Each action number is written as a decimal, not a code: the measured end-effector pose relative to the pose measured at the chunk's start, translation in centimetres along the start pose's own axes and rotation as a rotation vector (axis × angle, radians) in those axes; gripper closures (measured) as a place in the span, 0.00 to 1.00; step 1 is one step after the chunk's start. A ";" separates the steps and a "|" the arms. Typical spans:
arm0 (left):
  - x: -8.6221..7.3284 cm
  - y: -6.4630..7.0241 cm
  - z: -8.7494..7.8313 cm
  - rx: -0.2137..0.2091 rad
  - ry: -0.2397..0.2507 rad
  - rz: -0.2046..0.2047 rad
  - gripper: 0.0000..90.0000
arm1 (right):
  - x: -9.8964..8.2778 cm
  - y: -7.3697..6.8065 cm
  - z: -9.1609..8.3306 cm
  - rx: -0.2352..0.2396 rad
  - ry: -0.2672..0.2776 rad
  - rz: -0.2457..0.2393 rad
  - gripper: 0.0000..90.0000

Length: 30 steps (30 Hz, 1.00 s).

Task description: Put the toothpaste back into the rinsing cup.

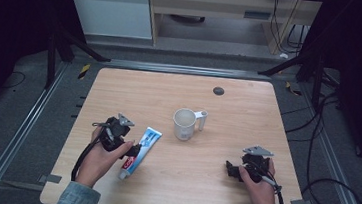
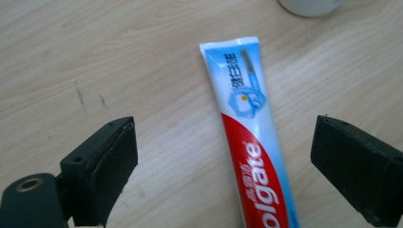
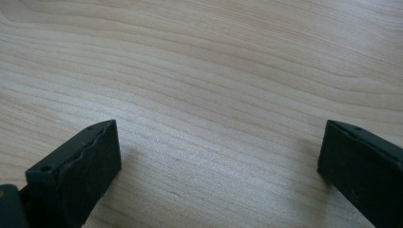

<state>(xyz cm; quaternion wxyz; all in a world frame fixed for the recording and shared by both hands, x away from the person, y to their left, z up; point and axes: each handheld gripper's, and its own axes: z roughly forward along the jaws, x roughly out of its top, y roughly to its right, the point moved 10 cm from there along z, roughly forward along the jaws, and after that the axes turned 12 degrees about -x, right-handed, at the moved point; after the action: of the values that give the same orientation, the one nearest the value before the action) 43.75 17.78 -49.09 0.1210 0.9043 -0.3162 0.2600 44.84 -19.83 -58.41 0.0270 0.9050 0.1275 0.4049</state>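
Lying flat on table (image 1: 250,96), toward near-left corner: toothpaste tube (image 1: 140,151), cap end pointing at near edge, crimped end angling toward white mug (image 1: 185,124) near table centre. Hovering just above tube: left gripper (image 2: 223,161), jaws spread wide, straddling tube's red printed part, not touching it. Resting low over bare wood near near-right corner: right gripper (image 3: 218,161), jaws spread wide, nothing between them.

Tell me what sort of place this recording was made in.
Probably a lab or studio set up for recording. A wooden table stands inside a metal frame with dark curtains at the sides, cables trail over the grey floor, and plain office cabinets stand behind.
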 end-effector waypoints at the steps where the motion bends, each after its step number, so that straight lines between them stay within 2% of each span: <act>1: 0.0 0.2 -0.2 0.010 -0.017 0.001 0.08 | 0.0 0.0 0.0 0.000 0.000 0.000 0.01; 4: -0.1 0.5 -0.3 0.019 -0.042 -0.002 0.08 | 0.0 -0.1 0.0 0.003 0.000 0.003 0.01; 6: -0.4 0.4 0.2 0.001 -0.066 -0.034 0.08 | -0.1 -0.1 -0.2 0.009 -0.004 0.004 0.01; 7: -0.7 0.0 0.5 -0.010 -0.074 -0.071 0.08 | -0.1 -0.1 -0.2 0.007 0.000 -0.004 0.01; 8: -0.7 -0.2 0.7 -0.012 -0.077 -0.090 0.08 | -0.1 0.0 -0.1 0.006 0.004 -0.013 0.01; 10: -0.8 -0.6 1.2 -0.006 -0.098 -0.091 0.08 | -0.1 0.0 -0.1 0.007 0.006 -0.012 0.01; 13: -0.8 -0.7 1.8 -0.019 -0.116 -0.102 0.09 | -0.1 0.0 -0.2 0.006 0.004 -0.013 0.01; 14: -0.7 -0.8 2.4 -0.030 -0.143 -0.099 0.09 | -0.1 0.0 -0.1 0.007 0.006 -0.013 0.01; 15: -0.7 -0.8 2.4 -0.030 -0.143 -0.099 0.09 | -0.1 0.0 -0.1 0.006 0.006 -0.013 0.01; 16: -0.7 -1.1 2.9 -0.047 -0.169 -0.108 0.10 | -0.1 0.0 -0.1 0.006 0.006 -0.014 0.01; 17: -0.7 -1.1 2.9 -0.047 -0.169 -0.108 0.10 | -0.1 0.0 -0.1 0.006 0.006 -0.014 0.01; 18: -0.8 -1.5 3.2 -0.053 -0.189 -0.120 0.10 | -0.1 0.0 -0.1 0.007 0.006 -0.013 0.01; 19: -0.8 -1.5 3.2 -0.053 -0.189 -0.120 0.11 | -0.1 0.0 -0.1 0.007 0.006 -0.013 0.01; 20: -0.6 -1.6 3.3 -0.076 -0.188 -0.138 0.12 | -0.1 0.0 -0.1 0.007 0.006 -0.013 0.01; 22: -0.3 -1.6 3.1 -0.078 -0.178 -0.148 0.12 | -0.1 0.0 -0.1 0.006 0.005 -0.013 0.01; 26: 0.3 -1.3 3.2 -0.075 -0.195 -0.135 0.13 | -0.1 0.0 -0.1 0.006 0.005 -0.012 0.01; 30: 0.6 -0.5 3.7 -0.074 -0.236 -0.094 0.14 | -0.1 0.0 -0.1 0.006 0.004 -0.011 0.01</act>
<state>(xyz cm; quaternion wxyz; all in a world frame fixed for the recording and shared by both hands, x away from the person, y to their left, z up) 45.94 16.49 -51.87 0.1283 0.9373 -0.2950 0.1338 44.63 -19.83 -58.43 0.0263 0.9035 0.1338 0.4064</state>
